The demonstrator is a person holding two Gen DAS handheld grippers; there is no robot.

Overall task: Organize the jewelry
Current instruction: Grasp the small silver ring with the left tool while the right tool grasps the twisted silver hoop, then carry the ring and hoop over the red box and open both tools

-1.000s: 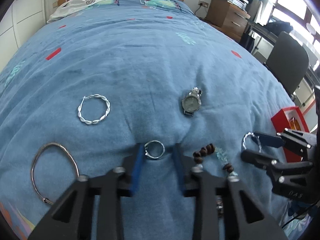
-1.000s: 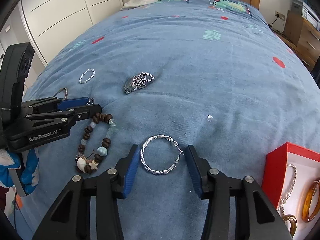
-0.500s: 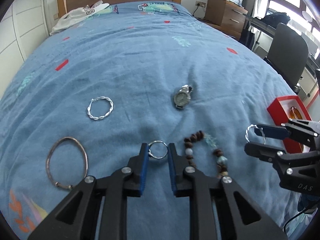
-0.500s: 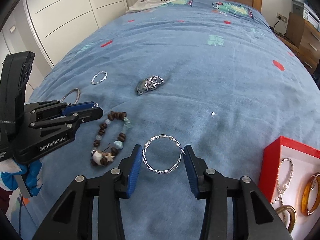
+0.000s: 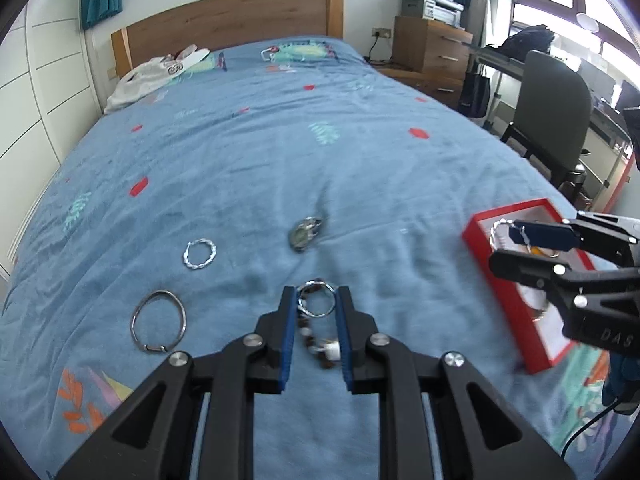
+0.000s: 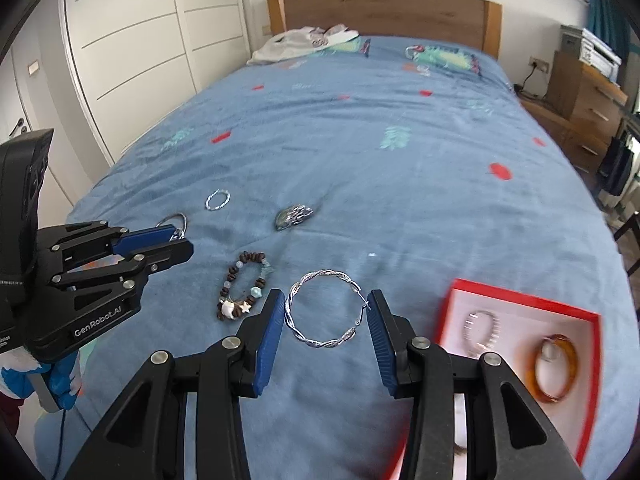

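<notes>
My left gripper [image 5: 317, 300] is shut on a small silver ring [image 5: 317, 299] and holds it above the blue bedspread; it also shows in the right wrist view [image 6: 176, 240]. My right gripper [image 6: 326, 312] is shut on a large twisted silver hoop [image 6: 325, 315], lifted off the bed, next to the red jewelry box [image 6: 520, 300]. In the left wrist view the right gripper [image 5: 508, 246] hangs over the red box [image 5: 480, 240]. A beaded bracelet [image 6: 244, 284], a watch [image 6: 294, 216], a small twisted hoop [image 6: 217, 199] and a plain bangle [image 5: 159, 321] lie on the bed.
The box holds a silver bracelet [image 6: 482, 328] and an amber bangle [image 6: 554, 366]. White clothing [image 5: 156, 72] lies by the wooden headboard [image 5: 228, 20]. A chair [image 5: 554, 120] and a dresser [image 5: 428, 48] stand right of the bed; white wardrobes [image 6: 128, 40] stand left.
Both grippers have risen from the bedspread with their pieces. The left closed on the ring and lifted it; the right carried the twisted hoop up and toward the red box.
</notes>
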